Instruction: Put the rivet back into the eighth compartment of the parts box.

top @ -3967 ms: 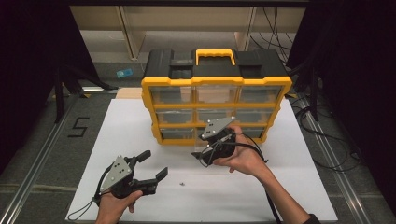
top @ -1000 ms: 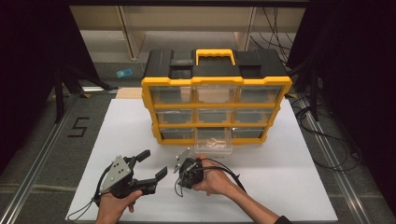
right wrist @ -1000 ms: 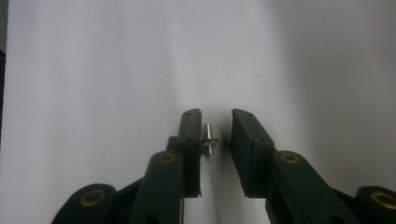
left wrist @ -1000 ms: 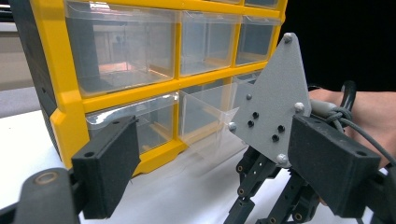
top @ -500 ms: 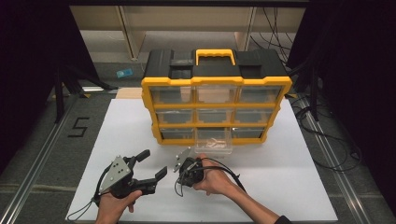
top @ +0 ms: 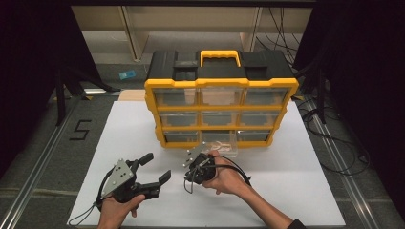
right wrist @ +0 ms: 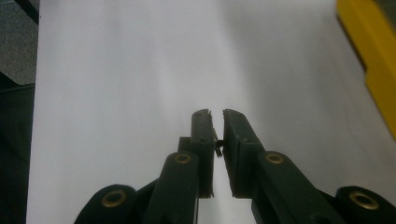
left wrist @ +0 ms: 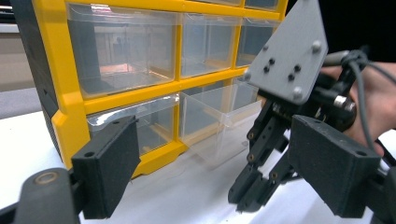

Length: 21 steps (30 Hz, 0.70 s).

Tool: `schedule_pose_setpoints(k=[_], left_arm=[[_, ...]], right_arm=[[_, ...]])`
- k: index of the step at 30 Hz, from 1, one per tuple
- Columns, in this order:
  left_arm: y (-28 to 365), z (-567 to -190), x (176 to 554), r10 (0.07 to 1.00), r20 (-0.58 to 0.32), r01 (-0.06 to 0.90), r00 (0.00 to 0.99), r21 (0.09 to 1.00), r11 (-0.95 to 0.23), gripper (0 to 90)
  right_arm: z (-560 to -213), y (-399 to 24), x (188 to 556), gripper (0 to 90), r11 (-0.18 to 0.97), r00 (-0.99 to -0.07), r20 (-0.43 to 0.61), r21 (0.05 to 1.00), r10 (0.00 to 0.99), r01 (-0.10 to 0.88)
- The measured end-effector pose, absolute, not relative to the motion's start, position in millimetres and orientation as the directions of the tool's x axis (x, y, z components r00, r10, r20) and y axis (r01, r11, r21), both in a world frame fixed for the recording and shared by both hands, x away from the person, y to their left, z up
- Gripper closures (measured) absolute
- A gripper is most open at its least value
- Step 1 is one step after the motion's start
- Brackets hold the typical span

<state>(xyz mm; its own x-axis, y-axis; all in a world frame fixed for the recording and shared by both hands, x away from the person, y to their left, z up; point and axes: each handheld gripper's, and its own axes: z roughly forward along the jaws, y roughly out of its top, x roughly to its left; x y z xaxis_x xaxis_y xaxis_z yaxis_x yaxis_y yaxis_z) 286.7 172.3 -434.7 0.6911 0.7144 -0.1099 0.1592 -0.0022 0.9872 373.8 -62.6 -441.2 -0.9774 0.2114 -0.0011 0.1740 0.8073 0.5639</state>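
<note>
1. Now your left claw sits lower left of the high view, jaws spread wide, empty.
2. Your right claw at lower centre is nearly closed, pinching a tiny dark item.
3. Centre frame, the cabinet stands on the counter, its bottom-middle drawer pulled out.

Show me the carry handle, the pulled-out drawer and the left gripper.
carry handle (top: 219, 54), high view, top bar.
pulled-out drawer (top: 220, 146), high view, clear front wall.
left gripper (top: 156, 167), high view, between its open tips.
</note>
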Motion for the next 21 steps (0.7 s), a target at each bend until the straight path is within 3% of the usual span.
schedule_pose_setpoints(k=[21], left_arm=[[172, -435, 287, 0.714, -0.11, 0.158, 0.692, 0.987, -0.002, 16.8]], right_arm=[[-409, -78, 378, 83.0, 0.738, -0.964, -0.051, 0.654, 0.262, 0.166]])
